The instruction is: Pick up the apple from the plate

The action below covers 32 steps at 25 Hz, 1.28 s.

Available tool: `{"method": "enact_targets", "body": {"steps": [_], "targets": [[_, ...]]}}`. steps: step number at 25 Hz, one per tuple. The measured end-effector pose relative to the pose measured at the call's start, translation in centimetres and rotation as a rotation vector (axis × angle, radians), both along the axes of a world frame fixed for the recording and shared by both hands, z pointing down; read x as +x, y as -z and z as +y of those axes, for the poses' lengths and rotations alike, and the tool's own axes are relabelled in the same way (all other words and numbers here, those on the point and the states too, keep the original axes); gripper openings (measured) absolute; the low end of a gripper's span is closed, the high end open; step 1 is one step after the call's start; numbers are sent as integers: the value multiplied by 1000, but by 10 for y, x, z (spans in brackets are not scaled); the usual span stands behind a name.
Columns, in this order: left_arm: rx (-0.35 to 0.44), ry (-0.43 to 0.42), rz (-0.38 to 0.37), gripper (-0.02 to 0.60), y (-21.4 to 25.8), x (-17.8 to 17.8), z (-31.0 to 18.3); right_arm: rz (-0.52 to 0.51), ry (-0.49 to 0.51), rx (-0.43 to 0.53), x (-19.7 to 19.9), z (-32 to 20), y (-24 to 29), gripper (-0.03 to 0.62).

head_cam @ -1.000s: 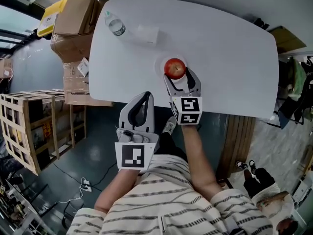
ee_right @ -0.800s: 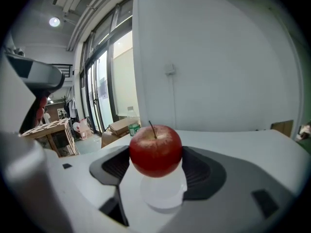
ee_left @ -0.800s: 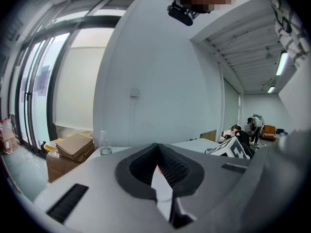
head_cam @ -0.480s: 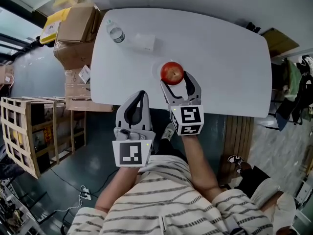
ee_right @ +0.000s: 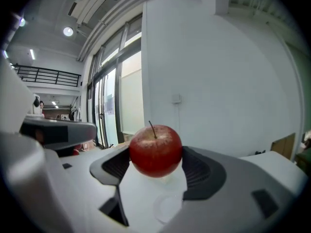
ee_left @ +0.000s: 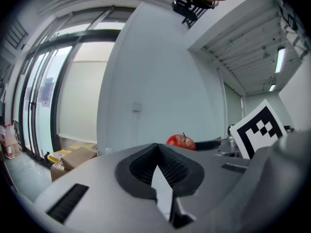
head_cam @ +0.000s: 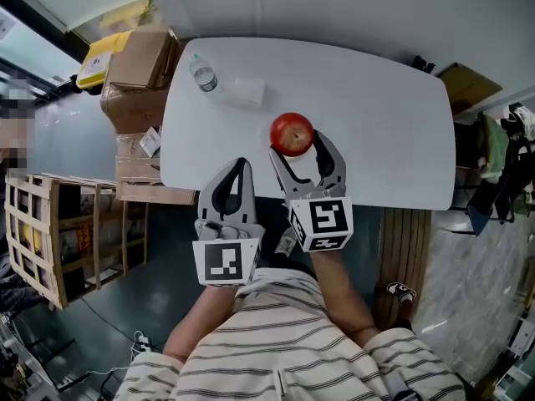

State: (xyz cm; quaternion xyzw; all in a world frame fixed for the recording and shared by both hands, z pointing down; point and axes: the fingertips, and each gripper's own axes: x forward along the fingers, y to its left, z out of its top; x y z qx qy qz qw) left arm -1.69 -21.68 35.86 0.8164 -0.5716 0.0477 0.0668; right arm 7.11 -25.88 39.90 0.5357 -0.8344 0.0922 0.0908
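A red apple with a short stem hangs above the white table, and my right gripper is shut on it. In the right gripper view the apple sits between the two dark pads, with the small white plate on the table below it. My left gripper stays just off the table's near edge, to the left of the right one, jaws together and holding nothing. From the left gripper view the apple shows just past the closed jaws.
A water bottle and a white box stand at the table's far left. Cardboard boxes and a wooden crate sit on the floor to the left of the table.
The right gripper has risen with the apple in it, lifting the apple off the plate. The left gripper has hardly moved.
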Motion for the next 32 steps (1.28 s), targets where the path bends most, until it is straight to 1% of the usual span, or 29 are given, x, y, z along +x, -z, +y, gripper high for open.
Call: {"method": "enact_targets", "body": {"steps": [3,9,17,20,25,32], "targets": [[16,5,18,5,9,-1,-1,-8,-5,38,2,2,22,354],[43,-2,31,5,26,1,0,-6,-16,72,9,8,47,354],[82,-27,29,5,45,4,4,-5,-12,115,6,18,74,354],[100,-28,33,5,53,4,7,-26,-6,118,5,22,82,354],[124,-26,44,5,64,2,9,-24,-8,142,4,25,95,354],[124,-34,37,5,69,5,13,-15,-11,172,7,28,106,354]]}}
